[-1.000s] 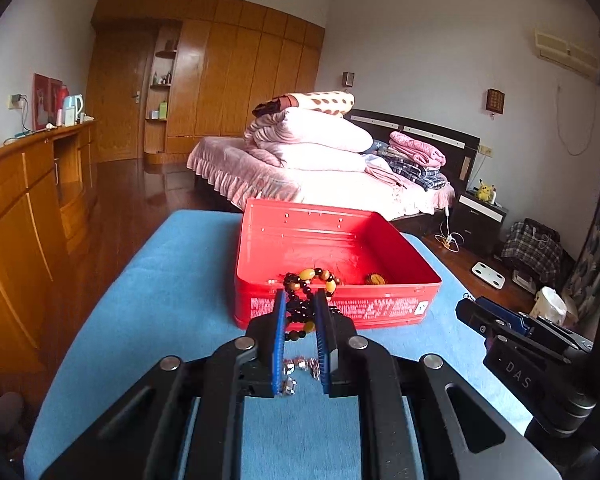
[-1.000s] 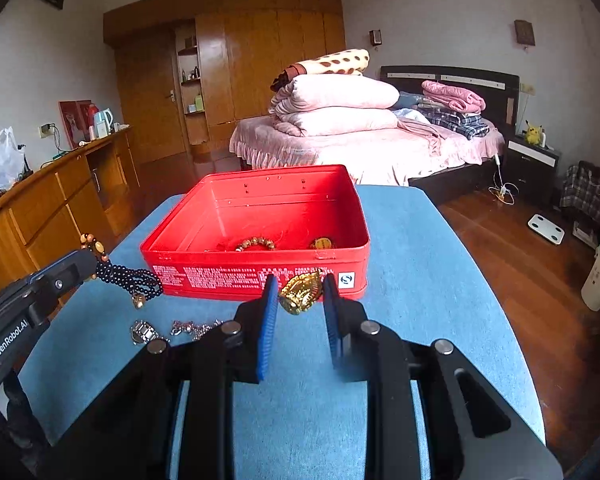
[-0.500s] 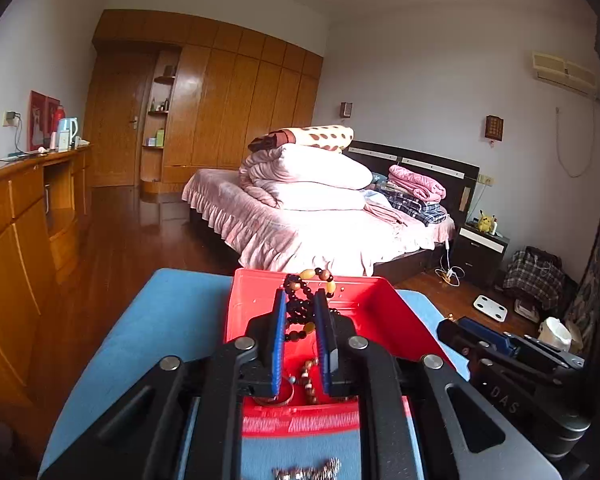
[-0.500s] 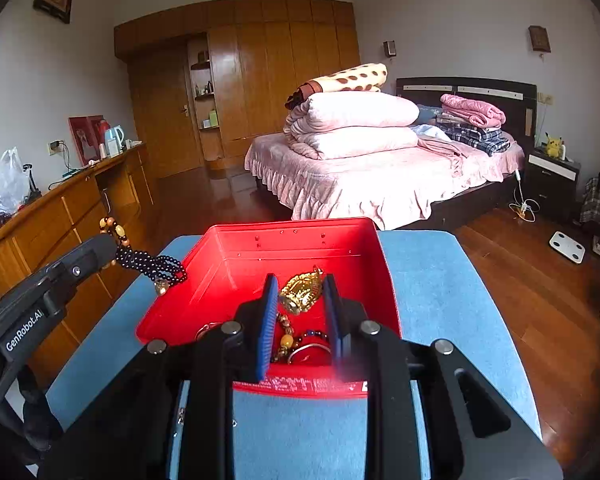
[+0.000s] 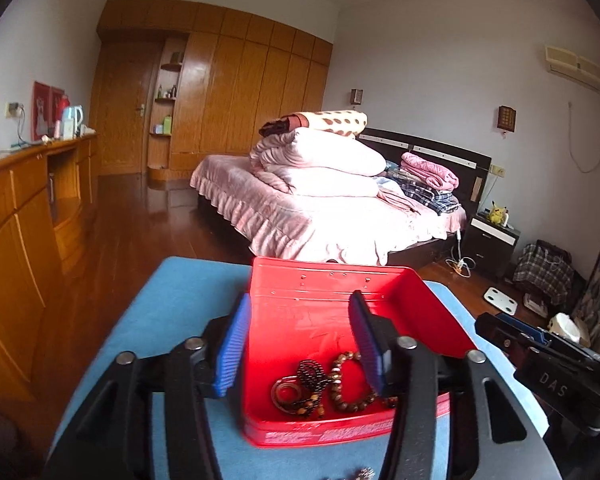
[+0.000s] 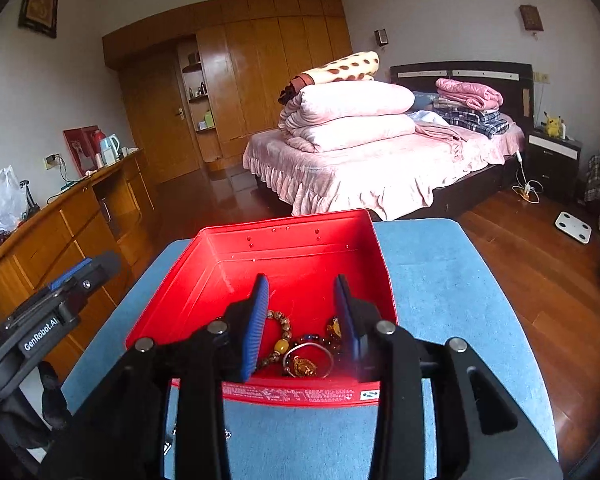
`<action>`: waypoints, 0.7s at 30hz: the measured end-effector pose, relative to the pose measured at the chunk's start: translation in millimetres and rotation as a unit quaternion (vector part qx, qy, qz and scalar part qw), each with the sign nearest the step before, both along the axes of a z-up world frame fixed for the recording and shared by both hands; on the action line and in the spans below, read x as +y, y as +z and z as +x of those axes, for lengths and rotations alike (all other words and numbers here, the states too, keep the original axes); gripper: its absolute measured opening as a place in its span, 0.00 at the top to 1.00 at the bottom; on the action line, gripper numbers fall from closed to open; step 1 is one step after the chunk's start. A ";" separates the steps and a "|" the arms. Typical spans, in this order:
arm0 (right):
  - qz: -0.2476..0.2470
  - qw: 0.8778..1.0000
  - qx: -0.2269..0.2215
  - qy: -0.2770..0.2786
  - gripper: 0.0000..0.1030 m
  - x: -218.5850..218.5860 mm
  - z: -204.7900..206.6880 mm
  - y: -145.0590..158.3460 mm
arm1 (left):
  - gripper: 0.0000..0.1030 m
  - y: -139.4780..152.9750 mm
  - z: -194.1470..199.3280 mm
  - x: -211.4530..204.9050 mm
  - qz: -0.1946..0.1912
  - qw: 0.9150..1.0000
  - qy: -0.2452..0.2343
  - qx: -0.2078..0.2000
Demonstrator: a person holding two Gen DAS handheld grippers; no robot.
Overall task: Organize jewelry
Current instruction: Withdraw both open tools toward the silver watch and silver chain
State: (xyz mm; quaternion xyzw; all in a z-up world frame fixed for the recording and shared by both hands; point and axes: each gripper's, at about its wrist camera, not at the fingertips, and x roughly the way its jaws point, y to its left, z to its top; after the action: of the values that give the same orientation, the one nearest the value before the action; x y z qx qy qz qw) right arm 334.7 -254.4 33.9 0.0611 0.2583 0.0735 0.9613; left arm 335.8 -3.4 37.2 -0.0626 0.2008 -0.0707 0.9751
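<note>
A red metal box [image 5: 331,292] [image 6: 296,256] stands open on the blue table [image 5: 180,300] [image 6: 431,280]. Inside lie a black bead string [image 5: 311,372], a brown bead bracelet [image 5: 345,396], a metal ring [image 5: 286,392] and a gold ornament [image 6: 303,366]. My left gripper [image 5: 300,340] is open and empty above the box's near left part. My right gripper [image 6: 301,320] is open and empty above the box's near side. A silver piece [image 5: 363,473] lies on the table in front of the box.
A bed with stacked pink quilts [image 6: 351,116] stands beyond the table. A wooden sideboard [image 5: 24,208] runs along the left wall. A wooden floor [image 6: 539,248] lies to the right of the table. The other gripper shows at the right in the left wrist view [image 5: 547,356].
Both grippers have opened. The black bead string has dropped from the left gripper and the gold ornament from the right gripper into the red box.
</note>
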 end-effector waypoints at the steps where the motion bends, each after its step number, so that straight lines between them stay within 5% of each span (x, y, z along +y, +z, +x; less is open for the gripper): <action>1: -0.002 1.000 0.000 0.001 0.67 0.5 -3.1 0.5 | 0.46 2.6 -6.6 3.6 0.003 1.000 0.004 -0.004; 7: -0.002 1.000 0.018 0.024 0.66 13.2 -30.3 -3.8 | 0.36 -2.6 -43.7 23.2 0.010 1.000 0.028 0.004; 21: -0.016 0.992 0.109 0.057 0.66 62.9 -61.3 -63.8 | 0.35 -56.0 -75.6 34.0 0.061 0.994 0.048 0.075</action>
State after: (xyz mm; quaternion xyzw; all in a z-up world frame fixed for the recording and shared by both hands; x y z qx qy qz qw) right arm 273.4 -191.5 -29.9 0.0385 0.3661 0.1172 0.9224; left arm 260.3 30.6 -18.8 -0.0183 0.2745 -0.0063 0.9614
